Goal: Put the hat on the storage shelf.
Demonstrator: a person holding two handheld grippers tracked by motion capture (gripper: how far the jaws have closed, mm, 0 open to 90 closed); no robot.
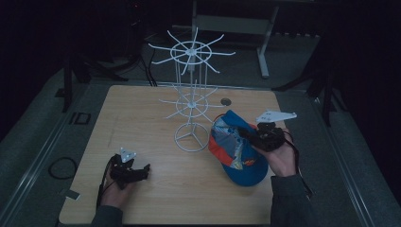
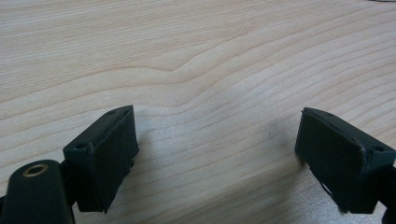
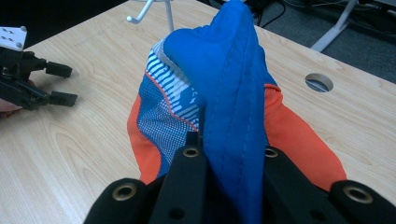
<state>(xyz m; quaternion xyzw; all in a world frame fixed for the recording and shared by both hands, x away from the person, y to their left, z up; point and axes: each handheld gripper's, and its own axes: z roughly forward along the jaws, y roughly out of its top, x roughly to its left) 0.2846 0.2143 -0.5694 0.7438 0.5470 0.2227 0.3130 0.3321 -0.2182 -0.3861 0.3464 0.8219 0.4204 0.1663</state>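
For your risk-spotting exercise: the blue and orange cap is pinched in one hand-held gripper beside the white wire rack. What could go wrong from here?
1. The right hand-held gripper pinches just a fold of the cap; the fabric might slip out.
2. The wire rack looks light, with thin prongs; a snag could tip it.
3. The left hand-held gripper sits open on the table, too far to steady anything.

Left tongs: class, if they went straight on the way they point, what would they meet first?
Probably the wooden table: the open left tongs point down at bare wood, nothing between them. Depth is unclear.
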